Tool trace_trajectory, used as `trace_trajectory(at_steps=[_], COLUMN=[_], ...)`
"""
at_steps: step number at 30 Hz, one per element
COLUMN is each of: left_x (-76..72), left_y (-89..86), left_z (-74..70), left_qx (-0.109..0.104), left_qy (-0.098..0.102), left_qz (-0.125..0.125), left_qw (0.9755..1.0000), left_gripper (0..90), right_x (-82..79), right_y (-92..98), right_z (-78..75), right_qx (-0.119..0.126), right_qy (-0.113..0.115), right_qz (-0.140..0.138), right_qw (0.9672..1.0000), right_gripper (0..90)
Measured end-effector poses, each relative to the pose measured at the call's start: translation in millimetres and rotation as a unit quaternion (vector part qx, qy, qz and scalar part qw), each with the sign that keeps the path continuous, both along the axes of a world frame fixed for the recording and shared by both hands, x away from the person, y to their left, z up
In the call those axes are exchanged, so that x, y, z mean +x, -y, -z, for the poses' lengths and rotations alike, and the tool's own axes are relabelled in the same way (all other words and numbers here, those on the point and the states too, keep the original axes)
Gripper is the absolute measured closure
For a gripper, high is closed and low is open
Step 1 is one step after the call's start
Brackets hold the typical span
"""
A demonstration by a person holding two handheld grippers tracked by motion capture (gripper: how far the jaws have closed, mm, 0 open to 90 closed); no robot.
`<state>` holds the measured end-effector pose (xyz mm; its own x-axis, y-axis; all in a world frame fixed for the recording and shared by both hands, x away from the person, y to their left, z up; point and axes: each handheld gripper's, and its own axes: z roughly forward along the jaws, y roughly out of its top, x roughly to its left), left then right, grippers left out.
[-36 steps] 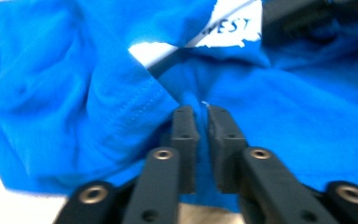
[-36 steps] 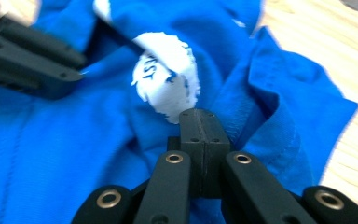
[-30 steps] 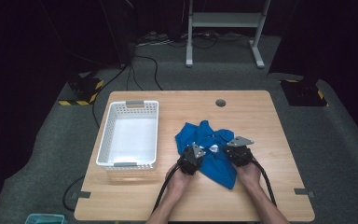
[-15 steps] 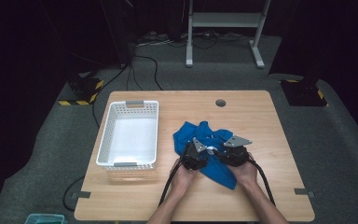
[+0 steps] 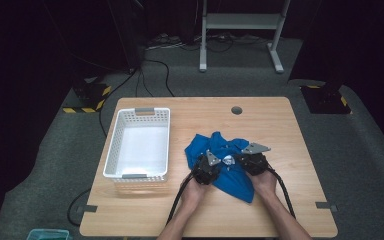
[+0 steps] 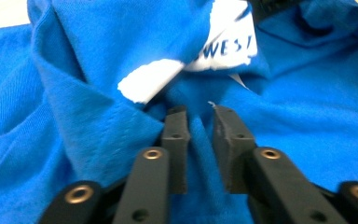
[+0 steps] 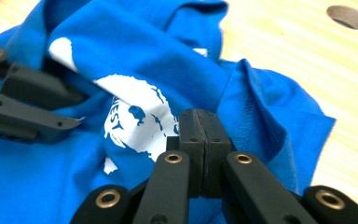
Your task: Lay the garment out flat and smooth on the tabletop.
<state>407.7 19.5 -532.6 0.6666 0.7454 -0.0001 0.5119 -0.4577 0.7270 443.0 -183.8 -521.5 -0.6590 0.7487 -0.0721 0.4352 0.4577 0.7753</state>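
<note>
A crumpled blue T-shirt (image 5: 235, 182) with a white print (image 7: 135, 116) lies on the wooden table (image 5: 280, 210), right of centre. My left gripper (image 5: 219, 162) rests on its middle. Its jaws have just been closing, and in the left gripper view this gripper (image 6: 200, 123) pinches a raised fold of the shirt (image 6: 84, 56). My right gripper (image 5: 236, 159) points at the print from the right. Its jaws have just closed, and this gripper (image 7: 199, 122) has its pads flush together over the shirt (image 7: 168, 51) with no cloth visible between them. The left gripper (image 7: 32, 107) lies close beside it.
An empty white plastic basket (image 5: 111, 150) stands on the table's left half. A round cable hole (image 5: 236, 110) sits near the far edge. Bare wood runs along the near and right sides. Cables and a metal stand (image 5: 240, 22) are on the floor behind.
Both hands stay at the shirt's middle. The cloth around the grippers has bunched slightly.
</note>
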Motion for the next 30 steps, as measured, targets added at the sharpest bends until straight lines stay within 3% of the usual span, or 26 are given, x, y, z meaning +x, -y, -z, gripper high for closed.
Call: trace_trajectory(at_steps=[3, 7, 11, 13, 14, 15, 17, 18, 22, 25, 30], left_x=[-7.7, -13.8, -18.4, -16.1, -15.3, -15.3, -13.6, -10.5, -3.7, 5.1, 12.2], left_y=[-3.1, -5.9, -6.4, -5.6, -4.6, -4.6, -3.0, -1.1, -0.5, 0.0, -5.1], left_z=[-1.4, -2.7, -2.8, -3.8, -5.2, -5.2, -10.0, -15.4, -20.0, -24.3, -29.5], left_qx=[0.006, 0.002, -0.007, -0.016, -0.016, -0.016, -0.022, -0.022, -0.027, -0.016, -0.032], left_qy=[-0.005, -0.018, -0.028, -0.037, -0.035, -0.035, -0.022, -0.004, 0.007, 0.012, 0.032], left_qz=[0.019, 0.033, 0.044, 0.048, 0.047, 0.047, 0.042, 0.027, 0.019, 0.008, -0.032], left_qw=[0.9998, 0.9993, 0.9986, 0.9980, 0.9982, 0.9982, 0.9986, 0.9994, 0.9994, 0.9998, 0.9985], left_gripper=[87.2, 87.7, 87.6, 80.9, 75.4, 72.8, 70.8, 63.3, 55.6, 54.3, 48.6], right_x=[6.7, 13.0, 24.4, 29.9, 30.1, 30.1, 27.8, 23.5, 14.2, 11.6, 2.7], right_y=[5.7, 9.7, 13.0, 13.1, 12.8, 12.8, 13.1, 14.9, 19.5, 20.4, 25.9], right_z=[-1.9, -3.9, -4.2, -2.0, -1.9, -1.9, -3.2, -4.2, -6.8, -8.0, -10.1], right_qx=[0.005, 0.006, 0.004, 0.005, 0.005, 0.005, 0.016, 0.018, 0.019, 0.008, 0.010], right_qy=[-0.001, 0.001, 0.000, -0.009, -0.008, -0.008, -0.016, -0.013, -0.007, -0.004, 0.002], right_qz=[0.020, 0.033, 0.053, 0.058, 0.059, 0.059, 0.058, 0.052, 0.044, 0.039, 0.024], right_qw=[0.9998, 0.9994, 0.9986, 0.9983, 0.9982, 0.9982, 0.9981, 0.9984, 0.9988, 0.9992, 0.9996], right_gripper=[90.0, 90.0, 90.0, 85.0, 76.7, 76.7, 66.1, 61.8, 58.6, 57.8, 57.1])
